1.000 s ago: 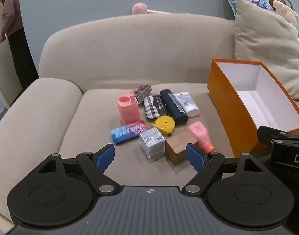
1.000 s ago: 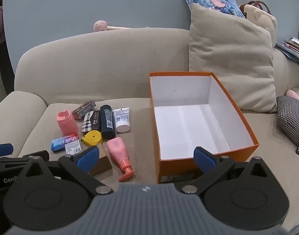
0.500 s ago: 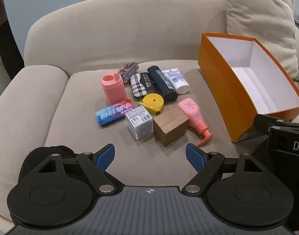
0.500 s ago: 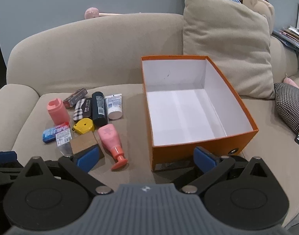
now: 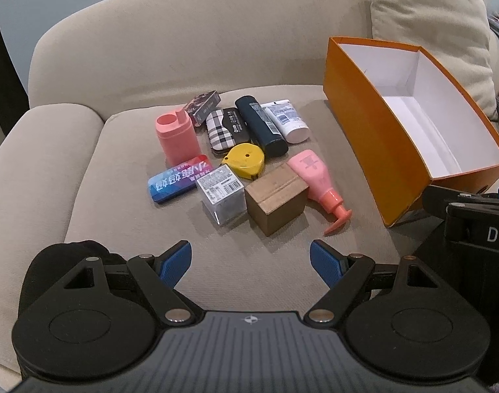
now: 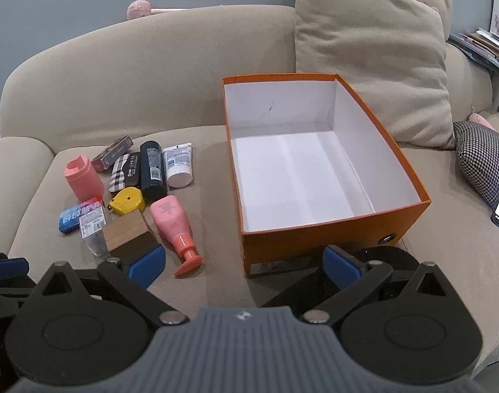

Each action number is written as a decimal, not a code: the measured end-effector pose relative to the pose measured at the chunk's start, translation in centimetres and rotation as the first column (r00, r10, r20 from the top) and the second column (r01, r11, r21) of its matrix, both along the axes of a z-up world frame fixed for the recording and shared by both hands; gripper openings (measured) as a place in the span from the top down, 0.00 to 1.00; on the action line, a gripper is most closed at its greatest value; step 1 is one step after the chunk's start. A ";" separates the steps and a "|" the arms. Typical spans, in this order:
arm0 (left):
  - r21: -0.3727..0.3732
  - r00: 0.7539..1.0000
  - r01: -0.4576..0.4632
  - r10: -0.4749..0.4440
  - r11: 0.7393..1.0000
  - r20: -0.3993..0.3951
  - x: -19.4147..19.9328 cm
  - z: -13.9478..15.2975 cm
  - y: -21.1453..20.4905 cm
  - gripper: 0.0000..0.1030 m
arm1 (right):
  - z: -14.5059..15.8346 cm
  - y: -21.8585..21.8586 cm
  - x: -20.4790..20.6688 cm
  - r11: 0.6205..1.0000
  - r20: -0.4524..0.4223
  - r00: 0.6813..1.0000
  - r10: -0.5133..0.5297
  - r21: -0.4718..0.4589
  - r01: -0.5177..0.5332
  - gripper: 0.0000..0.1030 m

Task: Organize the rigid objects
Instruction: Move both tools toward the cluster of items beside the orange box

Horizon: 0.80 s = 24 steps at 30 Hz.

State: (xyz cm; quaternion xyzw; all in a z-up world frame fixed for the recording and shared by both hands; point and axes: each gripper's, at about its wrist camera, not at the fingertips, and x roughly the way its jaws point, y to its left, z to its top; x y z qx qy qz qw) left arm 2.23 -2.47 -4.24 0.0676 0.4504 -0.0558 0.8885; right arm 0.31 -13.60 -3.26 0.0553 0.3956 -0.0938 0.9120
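We hold both tools low over a beige sofa [image 5: 125,65], and nothing is between either pair of fingers. On the left, our left gripper [image 5: 250,260] has its blue-tipped fingers [image 5: 175,262] spread wide, hovering just short of the clutter on the seat cushion. That clutter sits in a tight cluster: a pink cup [image 5: 176,137] standing upright at the far left, a blue tin [image 5: 180,181] lying in front of it, then a clear labelled cube [image 5: 221,193] touching a brown cardboard box [image 5: 275,198]. Behind these lie a yellow tape measure [image 5: 244,160], a plaid case [image 5: 224,127], a dark bottle [image 5: 260,124] and a white tube [image 5: 285,119] — side by side, pointing toward the backrest. A pink pump bottle [image 5: 316,180] lies on its side, nozzle toward us, just beside the cardboard box. Further right stands the orange box [image 6: 409,219], open and white inside, near the cluster but apart from it. Our right gripper [image 6: 244,263] hangs before its near wall, fingers spread as well — a beige cushion [image 6: 370,65] leans behind the box.
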 end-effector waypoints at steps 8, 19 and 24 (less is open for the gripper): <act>0.002 1.000 -0.002 0.002 1.000 -0.008 0.3 -0.2 -0.1 0.07 | -0.3 -0.3 0.2 1.000 -0.007 1.000 0.003 0.004 -0.003 0.01; 0.001 1.000 -0.003 0.003 1.000 -0.016 0.4 -0.4 0.0 0.07 | -0.5 -0.2 0.5 1.000 -0.019 1.000 0.008 0.002 -0.008 0.01; -0.004 1.000 -0.003 0.003 1.000 -0.021 0.5 -0.6 0.1 0.07 | -0.6 -0.1 0.6 1.000 -0.025 1.000 0.010 0.000 -0.010 0.01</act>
